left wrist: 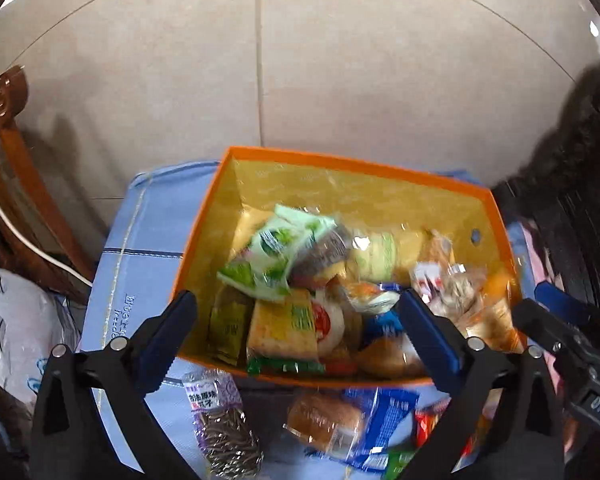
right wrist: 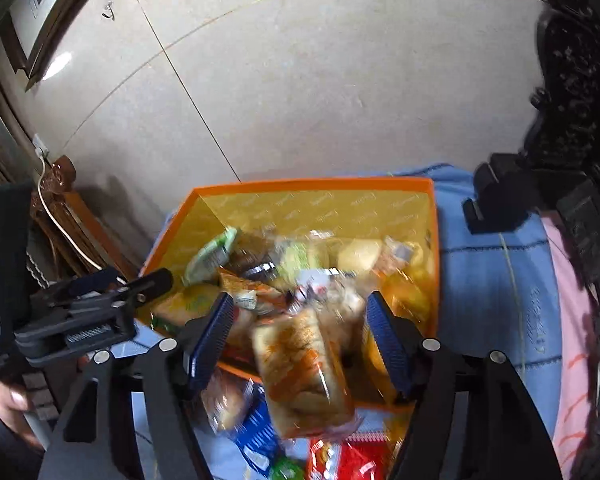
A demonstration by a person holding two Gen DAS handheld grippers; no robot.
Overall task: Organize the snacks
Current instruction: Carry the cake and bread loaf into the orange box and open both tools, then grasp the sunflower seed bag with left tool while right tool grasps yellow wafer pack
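An orange box (left wrist: pixel 340 168) with a yellow lining stands on a blue cloth (left wrist: pixel 140 240) and holds several wrapped snacks, among them a green packet (left wrist: pixel 272 252). My left gripper (left wrist: pixel 296 300) hangs open over the box's near edge with nothing between its fingers. My right gripper (right wrist: pixel 300 300) is open too. A blurred bread packet (right wrist: pixel 304 364) in a clear orange-printed wrapper lies between its jaws, and the pads stand clear of it. In front of the box lie a purple seed packet (left wrist: pixel 216 412), a bun in a blue wrapper (left wrist: pixel 340 420) and red packets (right wrist: pixel 348 460).
A wooden chair (left wrist: pixel 28 184) with a white cable (left wrist: pixel 24 240) and a white plastic bag (left wrist: pixel 16 320) stand at the left. Dark carved furniture (right wrist: pixel 572 128) and a pink cloth (right wrist: pixel 572 320) border the right. A beige tiled floor (left wrist: pixel 340 60) lies beyond the box.
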